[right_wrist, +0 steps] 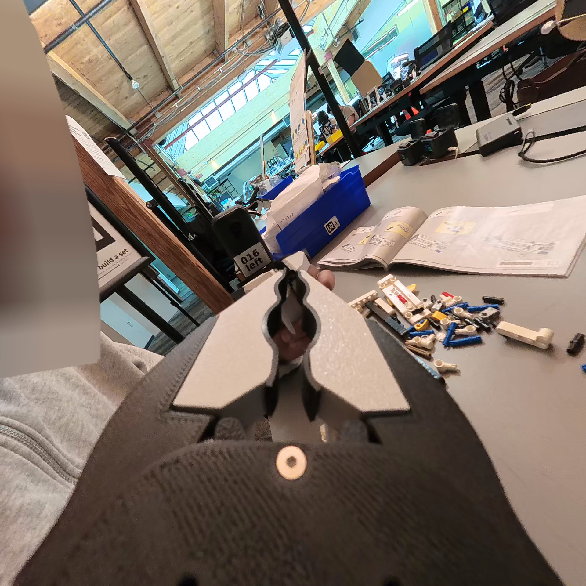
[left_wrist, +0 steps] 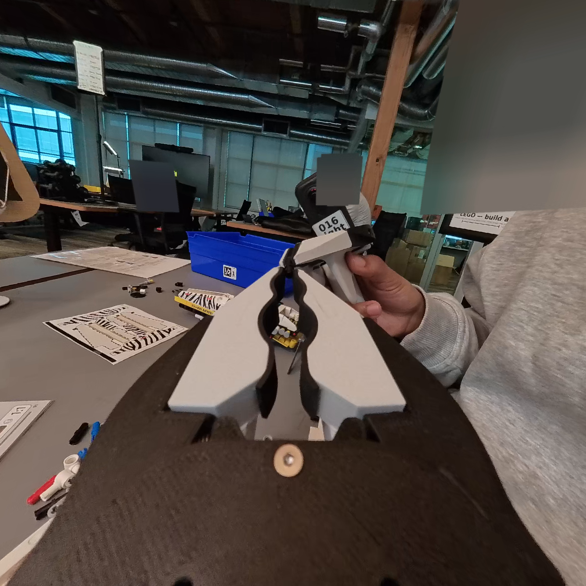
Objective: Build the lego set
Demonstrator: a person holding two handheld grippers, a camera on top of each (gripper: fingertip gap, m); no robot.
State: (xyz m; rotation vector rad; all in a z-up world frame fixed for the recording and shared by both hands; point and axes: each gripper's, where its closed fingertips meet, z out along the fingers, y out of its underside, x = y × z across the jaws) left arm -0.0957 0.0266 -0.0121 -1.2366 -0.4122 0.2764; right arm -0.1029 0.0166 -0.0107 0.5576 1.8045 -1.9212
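Observation:
My left gripper (left_wrist: 290, 271) and my right gripper (right_wrist: 290, 276) are raised above the grey table, facing each other tip to tip. Both are shut. A thin small black piece (right_wrist: 290, 283) is pinched in the right jaws and also shows at the left tips (left_wrist: 288, 261); most of it is hidden. The right gripper (left_wrist: 298, 253) is held by a hand just beyond my left tips. A yellow and white part-built model (left_wrist: 285, 333) lies on the table below. A zebra-striped model (left_wrist: 203, 299) lies further left.
A blue bin (right_wrist: 320, 218) with bags stands behind; it also shows in the left wrist view (left_wrist: 241, 253). An open instruction booklet (right_wrist: 459, 241) and a pile of loose pieces (right_wrist: 444, 317) lie right. A sticker sheet (left_wrist: 117, 329) and loose pieces (left_wrist: 57, 482) lie left. My two grippers' fingertips are within a few centimetres of each other.

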